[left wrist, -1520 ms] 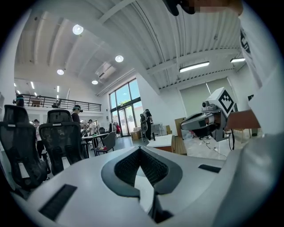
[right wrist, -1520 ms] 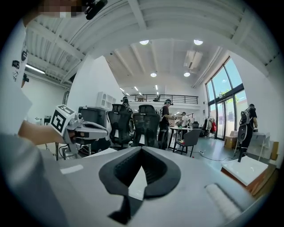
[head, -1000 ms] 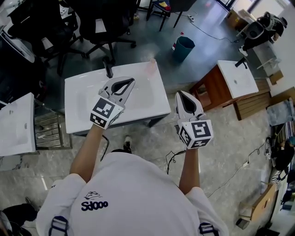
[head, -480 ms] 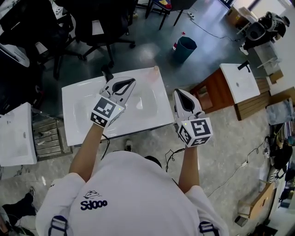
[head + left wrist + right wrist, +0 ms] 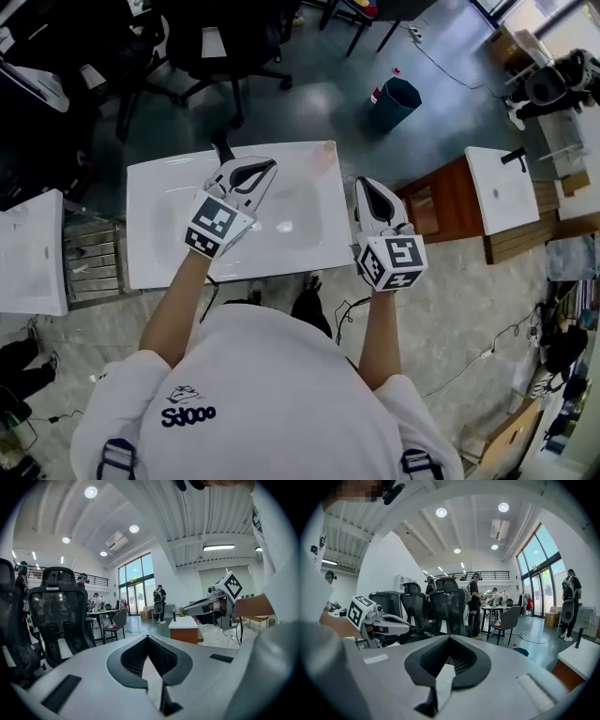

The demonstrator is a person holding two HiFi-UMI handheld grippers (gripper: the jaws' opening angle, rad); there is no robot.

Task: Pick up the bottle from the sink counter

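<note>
Jaws together and empty, the left claw (image 5: 270,164) hovers over the white ceramic sink tabletop (image 5: 159,267) at centre frame, the right claw (image 5: 364,182) beside its right edge; the pale pink translucent bottle (image 5: 326,151) stands at its upper-right corner.

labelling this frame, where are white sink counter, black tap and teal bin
white sink counter (image 5: 146,236): head view, bare left rim
black tap (image 5: 223,150): head view, its body
teal round bin (image 5: 397,103): head view, its body
</note>
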